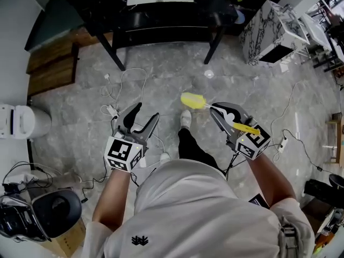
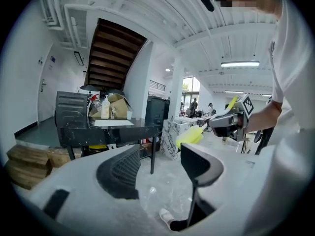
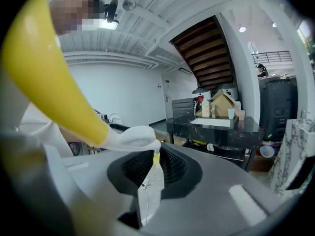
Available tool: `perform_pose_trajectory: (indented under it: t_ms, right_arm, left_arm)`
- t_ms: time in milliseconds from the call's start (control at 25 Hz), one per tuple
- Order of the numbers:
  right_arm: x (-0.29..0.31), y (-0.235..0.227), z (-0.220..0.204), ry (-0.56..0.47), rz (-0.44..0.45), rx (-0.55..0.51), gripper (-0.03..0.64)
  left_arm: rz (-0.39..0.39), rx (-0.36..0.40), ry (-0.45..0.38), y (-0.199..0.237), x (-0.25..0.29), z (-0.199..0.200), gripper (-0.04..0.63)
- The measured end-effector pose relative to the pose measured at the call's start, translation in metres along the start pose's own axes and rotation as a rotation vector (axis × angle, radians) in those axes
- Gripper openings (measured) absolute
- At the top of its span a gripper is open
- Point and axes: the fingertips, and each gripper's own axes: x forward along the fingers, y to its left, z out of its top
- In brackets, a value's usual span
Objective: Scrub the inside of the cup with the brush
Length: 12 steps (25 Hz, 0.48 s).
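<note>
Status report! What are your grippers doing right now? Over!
Left gripper open, empty. Right gripper shut on brush. Scrubbing not started. Nothing in the way.

1. Left gripper (image 1: pixel 146 112) is held forward, tipped slightly down; jaws are parted, nothing gripped.
2. Right gripper (image 1: pixel 219 112) is held level alongside, jaws clamped on brush (image 1: pixel 192 100).
3. Both forearms are extended.
</note>
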Motion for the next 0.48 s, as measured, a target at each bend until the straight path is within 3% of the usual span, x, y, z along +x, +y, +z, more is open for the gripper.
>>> perform_pose_trajectory:
  t_ms: [480]
  right_arm:
    - [0.079,-0.218,0.060,-0.051,0.056,0.043,0.049]
  left_arm:
    - [0.069,0.013,0.072,0.093,0.196,0.080,0.250]
